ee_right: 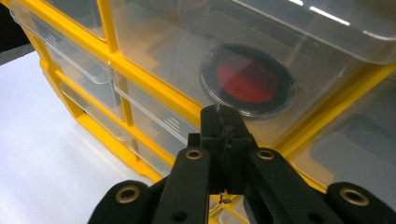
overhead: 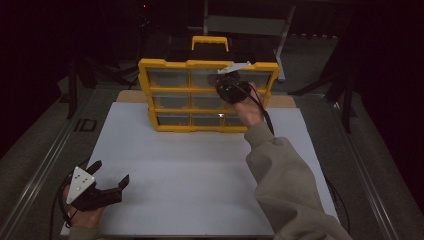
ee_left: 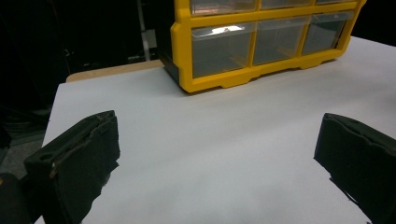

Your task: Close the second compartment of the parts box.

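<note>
A yellow drawer cabinet with clear drawers stands at the far side of the white board. My right gripper is up against its front, right of centre. In the right gripper view its jaws are pressed together, with their tips at the lower front of a clear drawer. Inside that drawer lies a red disc with a black rim. I cannot make out anything between the jaws. My left gripper hovers open over the board's near left corner, with nothing between its jaws, facing the cabinet.
A yellow carry handle sticks up behind the cabinet. The board lies on a dark table with metal rails along both sides. The person's sleeve crosses the board's right half. The surroundings are dark.
</note>
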The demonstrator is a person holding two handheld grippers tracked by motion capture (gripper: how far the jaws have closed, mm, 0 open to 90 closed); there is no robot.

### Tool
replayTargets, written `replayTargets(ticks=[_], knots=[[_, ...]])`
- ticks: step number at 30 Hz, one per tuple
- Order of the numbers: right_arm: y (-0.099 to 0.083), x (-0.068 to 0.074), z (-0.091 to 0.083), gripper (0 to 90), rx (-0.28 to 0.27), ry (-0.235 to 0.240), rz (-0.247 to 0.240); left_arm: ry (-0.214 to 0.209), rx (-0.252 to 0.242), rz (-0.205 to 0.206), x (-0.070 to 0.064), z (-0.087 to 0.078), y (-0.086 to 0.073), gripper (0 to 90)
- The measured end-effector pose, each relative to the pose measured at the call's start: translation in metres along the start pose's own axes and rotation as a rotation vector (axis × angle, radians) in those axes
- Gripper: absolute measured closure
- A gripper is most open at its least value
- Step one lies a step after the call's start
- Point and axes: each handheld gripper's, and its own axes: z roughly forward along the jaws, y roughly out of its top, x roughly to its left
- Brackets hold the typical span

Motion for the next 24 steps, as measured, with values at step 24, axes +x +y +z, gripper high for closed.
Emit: replayTargets(ticks=[24], knots=[[-0.020,0.011,-0.021,83.0,0.008,0.021,-0.074,-0.004,0.004,0.006,-0.002,0.001,0.001,0.7]])
